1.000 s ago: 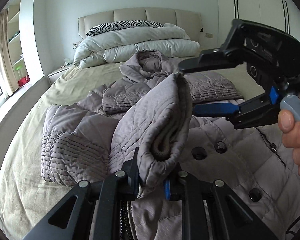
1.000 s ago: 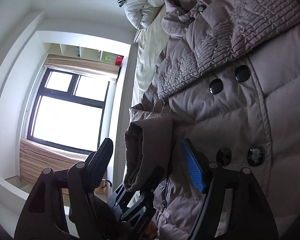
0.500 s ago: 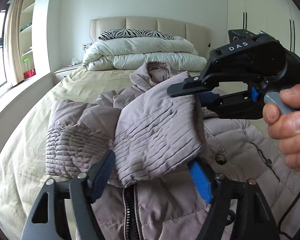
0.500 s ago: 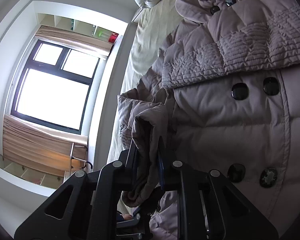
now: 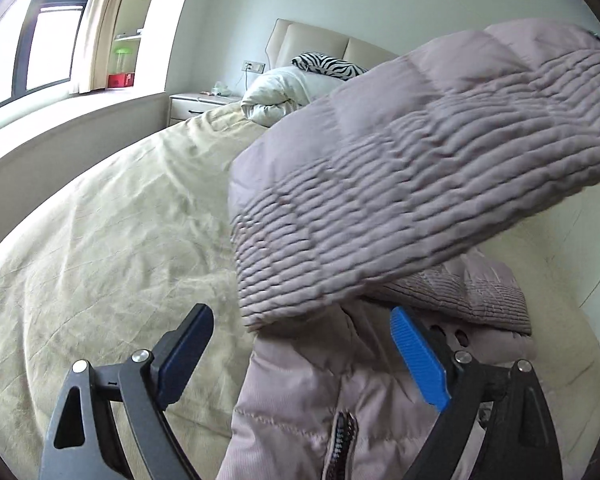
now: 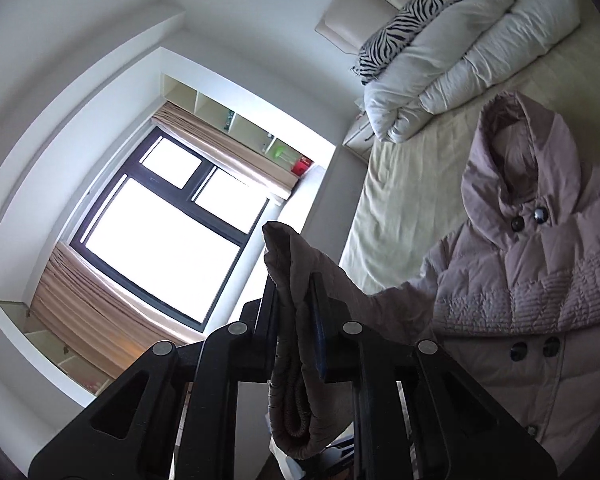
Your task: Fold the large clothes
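Note:
A mauve-grey quilted hooded coat (image 6: 540, 300) lies face up on the bed, black buttons showing. My right gripper (image 6: 294, 304) is shut on the ribbed cuff end of its sleeve (image 6: 300, 400), holding it high over the bed. In the left wrist view that raised sleeve (image 5: 420, 168) hangs across the upper right. My left gripper (image 5: 300, 356) stands low over the coat's zipped front edge (image 5: 300, 400). Its jaws are opening wide, and the fabric below them is not pinched.
The bed's beige cover (image 5: 120, 220) stretches to the left of the coat. A folded white duvet (image 6: 460, 60) and a zebra pillow (image 6: 412, 12) lie at the headboard. A bedside table (image 5: 196, 106) and a window (image 6: 160, 240) are on the left.
My left gripper let go of the sleeve cuff, opened and swung toward the coat's left edge. My right gripper shut on the cuff and carried it upward.

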Available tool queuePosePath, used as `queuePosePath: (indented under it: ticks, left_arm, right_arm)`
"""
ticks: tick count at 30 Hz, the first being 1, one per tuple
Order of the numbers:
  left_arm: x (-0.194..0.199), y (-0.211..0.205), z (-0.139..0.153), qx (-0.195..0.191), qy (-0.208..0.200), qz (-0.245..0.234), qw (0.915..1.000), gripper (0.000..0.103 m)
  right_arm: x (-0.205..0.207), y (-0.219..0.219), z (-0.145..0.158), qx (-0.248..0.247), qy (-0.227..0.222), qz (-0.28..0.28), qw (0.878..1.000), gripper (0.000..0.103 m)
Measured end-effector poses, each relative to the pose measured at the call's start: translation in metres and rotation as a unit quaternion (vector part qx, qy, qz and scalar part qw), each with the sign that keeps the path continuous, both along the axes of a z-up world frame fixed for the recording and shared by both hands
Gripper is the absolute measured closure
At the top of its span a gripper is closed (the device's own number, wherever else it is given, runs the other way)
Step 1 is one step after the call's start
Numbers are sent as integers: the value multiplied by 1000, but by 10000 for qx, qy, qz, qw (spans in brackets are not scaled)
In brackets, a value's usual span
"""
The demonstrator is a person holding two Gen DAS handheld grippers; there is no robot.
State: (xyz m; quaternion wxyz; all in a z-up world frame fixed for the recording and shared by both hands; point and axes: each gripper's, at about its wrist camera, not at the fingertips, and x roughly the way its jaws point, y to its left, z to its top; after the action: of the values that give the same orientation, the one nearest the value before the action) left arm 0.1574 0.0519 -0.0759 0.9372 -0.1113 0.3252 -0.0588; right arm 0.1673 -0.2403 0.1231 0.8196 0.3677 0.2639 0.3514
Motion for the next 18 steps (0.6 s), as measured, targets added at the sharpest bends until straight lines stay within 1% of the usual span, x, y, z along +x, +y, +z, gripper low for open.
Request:
queuePosePath:
  ticks: [2, 3, 5, 7, 9, 11, 12, 13, 14, 16, 18]
  left_arm:
    - [23, 0, -6, 117, 92, 177, 9997, 11]
    - [35, 2, -10, 102, 139, 262, 9995, 12]
    - [54, 5, -14, -24, 196, 282, 9994, 13]
    - [70, 1, -16, 140, 194, 255, 9994, 16]
    - [83, -6, -19, 307, 184, 160, 9992, 24]
    - [94, -12, -23, 359, 223, 46, 9991, 39]
    - [98, -15, -24, 368, 216, -23, 9991, 45]
    - [101, -19, -25, 467, 206, -23, 9987, 56]
    - [103, -23, -26, 600, 177, 10, 9980, 63]
    - [108, -28, -28, 683, 145, -53, 9975, 67]
    - [108, -37, -34, 877, 147, -187, 9959, 67]
  right_arm:
    - [1, -8, 20, -18, -139, -66, 9999, 89]
    - [1, -13, 26, -31, -188, -108, 9998, 89]
    - [3, -25, 32, -15, -236, -173, 9996, 89]
    - [4, -45, 34, 17, -238, -292, 9993, 89]
    - [8, -67, 21, 196, -142, -433, 9988, 89]
    - [13, -90, 3, 385, -56, -575, 9976, 89]
    - [15, -101, -6, 452, -27, -644, 9969, 89]
    - [18, -112, -15, 483, 14, -731, 9962, 90]
    - [20, -124, -25, 489, 46, -833, 9953, 90]
    - [25, -150, -46, 555, 151, -1056, 9927, 90]
    - [32, -180, -73, 590, 294, -1367, 9884, 90]
